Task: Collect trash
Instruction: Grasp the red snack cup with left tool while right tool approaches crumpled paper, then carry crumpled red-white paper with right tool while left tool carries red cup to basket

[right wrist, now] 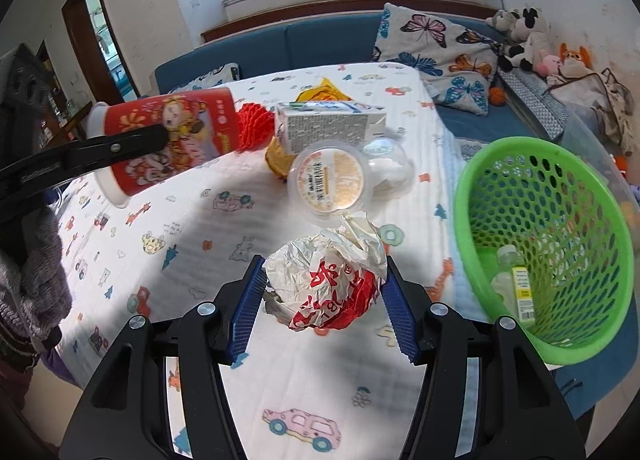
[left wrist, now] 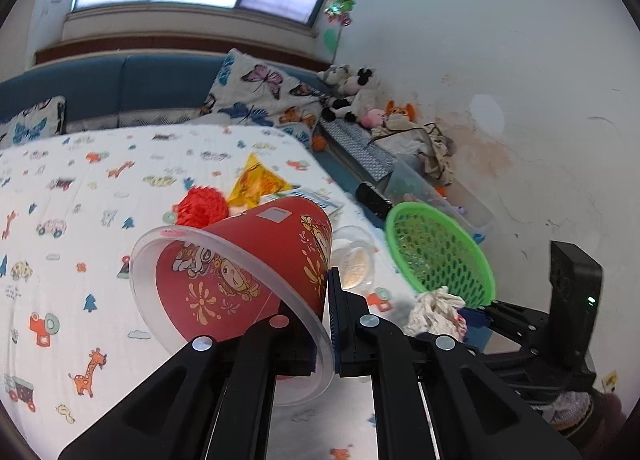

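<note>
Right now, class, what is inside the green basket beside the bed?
Inside the green basket lies one clear plastic bottle with a yellow label, resting on the mesh floor. The near rim hides the lowest part, so anything lying there cannot be seen.

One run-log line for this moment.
left gripper: shut on red cup rim | right gripper: grips crumpled wrapper | green basket: bottle inside

bed [right wrist: 208,228]: cartoon-print sheet | on it: milk carton [right wrist: 328,128]; lidded cup [right wrist: 330,184]; red pompom [right wrist: 254,124]
</note>
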